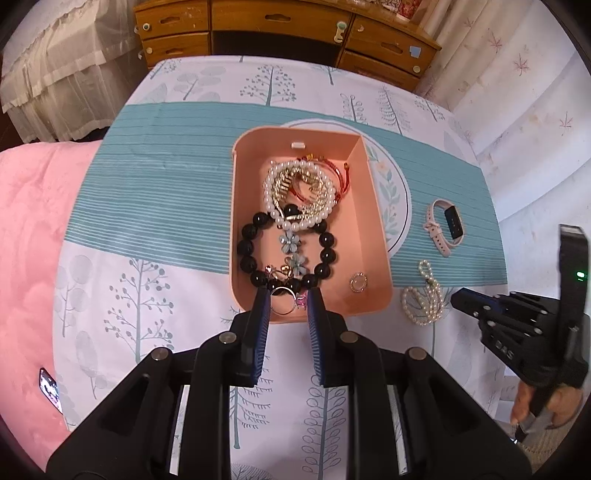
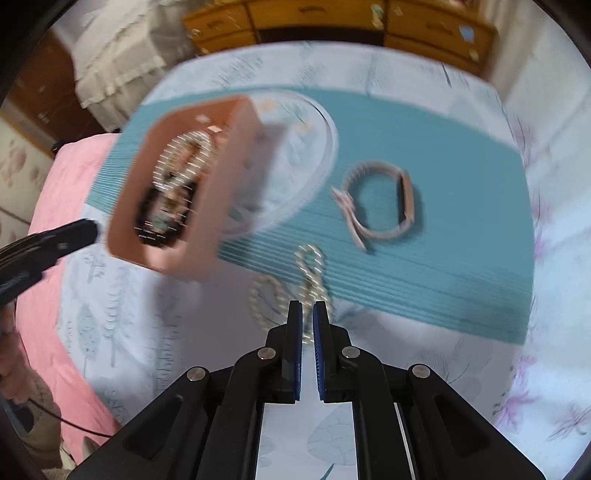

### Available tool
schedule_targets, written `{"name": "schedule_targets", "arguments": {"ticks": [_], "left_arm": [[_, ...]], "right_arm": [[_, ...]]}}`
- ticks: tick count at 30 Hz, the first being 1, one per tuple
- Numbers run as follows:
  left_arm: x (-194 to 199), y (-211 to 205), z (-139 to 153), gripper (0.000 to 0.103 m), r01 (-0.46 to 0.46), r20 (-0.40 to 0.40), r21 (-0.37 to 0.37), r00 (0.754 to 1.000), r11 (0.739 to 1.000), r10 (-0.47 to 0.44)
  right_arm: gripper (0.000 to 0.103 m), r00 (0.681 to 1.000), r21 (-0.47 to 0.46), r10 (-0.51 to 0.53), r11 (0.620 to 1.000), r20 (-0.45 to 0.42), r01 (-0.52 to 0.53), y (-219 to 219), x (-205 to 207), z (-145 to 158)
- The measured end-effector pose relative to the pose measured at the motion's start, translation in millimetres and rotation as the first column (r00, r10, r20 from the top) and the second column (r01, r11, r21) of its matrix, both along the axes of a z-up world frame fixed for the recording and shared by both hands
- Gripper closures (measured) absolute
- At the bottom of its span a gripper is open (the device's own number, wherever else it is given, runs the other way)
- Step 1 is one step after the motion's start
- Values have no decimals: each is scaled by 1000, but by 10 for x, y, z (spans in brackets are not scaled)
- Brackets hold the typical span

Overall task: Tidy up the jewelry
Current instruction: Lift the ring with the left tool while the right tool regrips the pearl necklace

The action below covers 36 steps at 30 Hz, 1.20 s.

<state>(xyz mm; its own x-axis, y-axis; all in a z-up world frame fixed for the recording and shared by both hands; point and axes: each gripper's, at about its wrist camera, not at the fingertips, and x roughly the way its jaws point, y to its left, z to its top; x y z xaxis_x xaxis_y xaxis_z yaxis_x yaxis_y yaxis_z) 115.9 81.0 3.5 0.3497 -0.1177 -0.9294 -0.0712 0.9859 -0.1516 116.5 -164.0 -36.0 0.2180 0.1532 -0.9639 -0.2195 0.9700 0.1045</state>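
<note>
A pink open box on the tree-print cloth holds pearl strands, a black bead bracelet, flower earrings and a small stone-set ring. Over the box's near end, my left gripper is shut on a silver ring with a pink stone. Right of the box lie a pearl bracelet and a pale pink band watch. In the blurred right wrist view my right gripper is shut and empty, just above the pearl bracelet, with the watch beyond it.
A pink blanket covers the bed at the left, with a phone on it. A wooden dresser stands behind the cloth. A hand grips the right tool's handle. White curtains hang at the far left and right.
</note>
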Motion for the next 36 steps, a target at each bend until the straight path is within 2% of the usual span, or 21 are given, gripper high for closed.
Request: {"name": "schedule_targets", "arguments": {"ticks": [4,10,12,14,23,25,27,29,33,36], "left_arm": [[5,21,-86,85,2,-13,-8,1000,1000,-2],[15,49,-160,85,2,-29,-16,1000,1000,-3],[18,54,-169,85,3,-32,-19,999,1000,-3],[24,57,-171,85,2,-33,-20,999,1000,-3],[49,18,-188,85,12,-40,-22,999,1000,-12],[51,4,-191,85,14,-42,-22,999,1000,-14],[55,-6,-196,85,15,-44,-22,999,1000,-16],[55,-9,-203,85,16,-46,-22,999,1000,-17],[48,-10,-213,85,17,-48,-20,999,1000,-18],[45,-14,-221,85,17,-51,-21,999,1000,-18]], "right_arm": [[97,999,15,-35,999,-42,35,-213,101,-285],[96,997,14,-43,999,-60,44,-207,187,-409],[84,998,12,-39,999,-58,40,-189,198,-422],[76,998,20,-33,999,-54,34,-169,214,-441],[74,1000,-21,-6,1000,-11,6,-96,199,-420],[79,1000,-19,5,1000,3,-4,-92,185,-415],[91,1000,2,20,1000,5,-20,-72,168,-410],[96,1000,12,27,1000,1,-27,-56,162,-408],[98,1000,31,30,999,-2,-30,-65,149,-406],[99,1000,89,18,996,-15,-16,-97,143,-412]]}}
